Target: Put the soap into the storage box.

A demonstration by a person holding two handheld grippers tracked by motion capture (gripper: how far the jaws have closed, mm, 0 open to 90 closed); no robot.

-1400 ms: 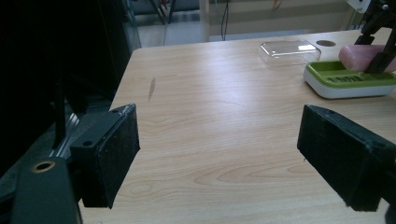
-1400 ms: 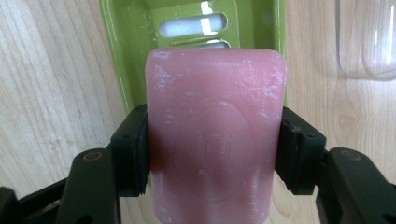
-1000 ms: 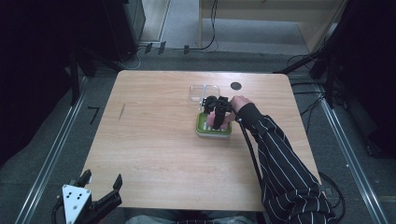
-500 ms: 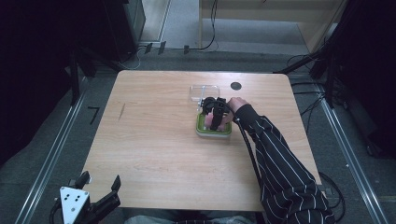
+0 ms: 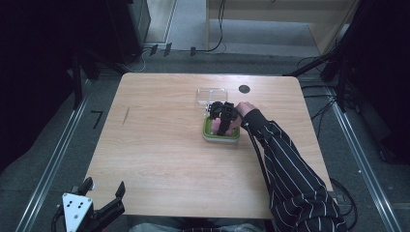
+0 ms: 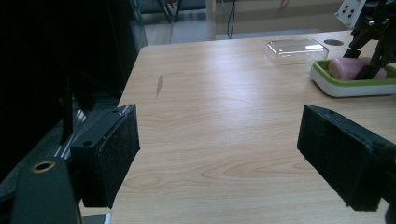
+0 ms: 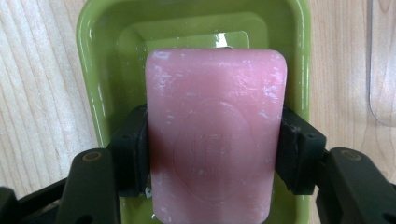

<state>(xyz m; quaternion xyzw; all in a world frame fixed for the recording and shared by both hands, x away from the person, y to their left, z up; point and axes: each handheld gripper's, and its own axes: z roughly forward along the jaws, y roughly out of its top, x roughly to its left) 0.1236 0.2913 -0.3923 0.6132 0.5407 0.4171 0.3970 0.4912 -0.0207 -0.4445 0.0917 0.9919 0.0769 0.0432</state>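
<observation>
Because the pink rectangular bar of soap (image 7: pixel 215 135) sits squarely between the jaws of the right claw (image 7: pixel 214 156), the coming move turns on that alignment: the bar's long axis runs straight away from the claw, along the length of the green plastic soap dish (image 7: pixel 95 84) beneath it, and the jaws press its two long sides. The right claw is clenched on the soap, which lies in or just over the dish; whether it rests on the dish floor I cannot tell. A clear plastic lid (image 5: pixel 212 95) lies on the wooden counter (image 5: pixel 159 145) just beyond the dish. Seen from above, the striped sleeve (image 5: pixel 285 164) reaches forward from the right, the hand (image 5: pixel 241 112) tipping the claw steeply down onto the dish. The left claw (image 5: pixel 102 193) hangs released at the counter's near left corner, well apart from the dish, so the right hand is plainly the nearer.
</observation>
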